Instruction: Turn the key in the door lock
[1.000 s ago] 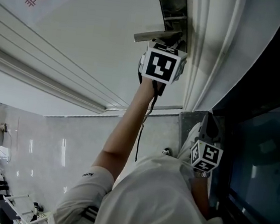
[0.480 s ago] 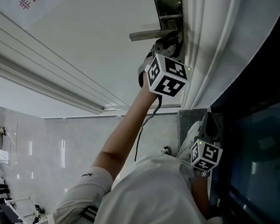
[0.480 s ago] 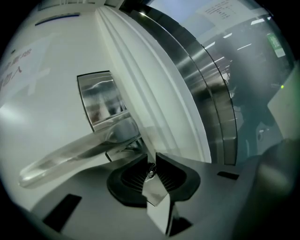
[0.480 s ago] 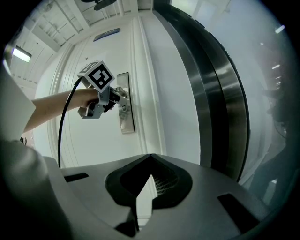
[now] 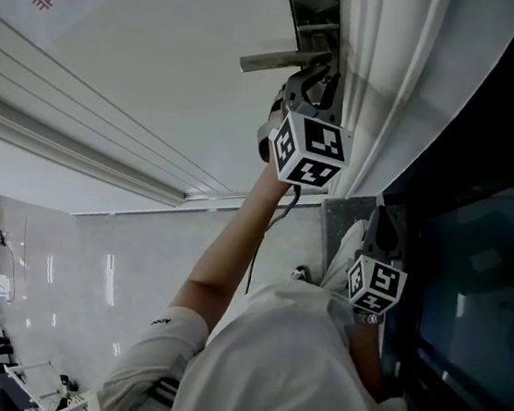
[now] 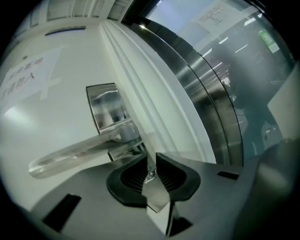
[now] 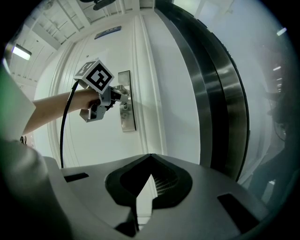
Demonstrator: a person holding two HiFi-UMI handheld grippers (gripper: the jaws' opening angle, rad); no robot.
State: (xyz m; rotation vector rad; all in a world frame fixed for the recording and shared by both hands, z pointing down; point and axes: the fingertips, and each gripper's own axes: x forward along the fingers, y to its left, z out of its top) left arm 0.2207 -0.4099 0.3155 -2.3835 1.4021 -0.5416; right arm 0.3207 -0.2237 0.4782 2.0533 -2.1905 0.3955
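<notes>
Now, closest in: right claw (image 7: 150,158) parked low by the body, pressed together, empty, unmoved. Further out, left claw (image 6: 151,159) rolled over versus a second ago, with the marker cube face tilted in head view. Jaws just been closing, now pinching the key (image 6: 150,175). Key appears seated in the lock plate (image 6: 107,105), just below the handle (image 6: 79,154), near the right edge of the door (image 6: 42,126). Reads as turn under way. Bolt not visible, so can't confirm done.
</notes>
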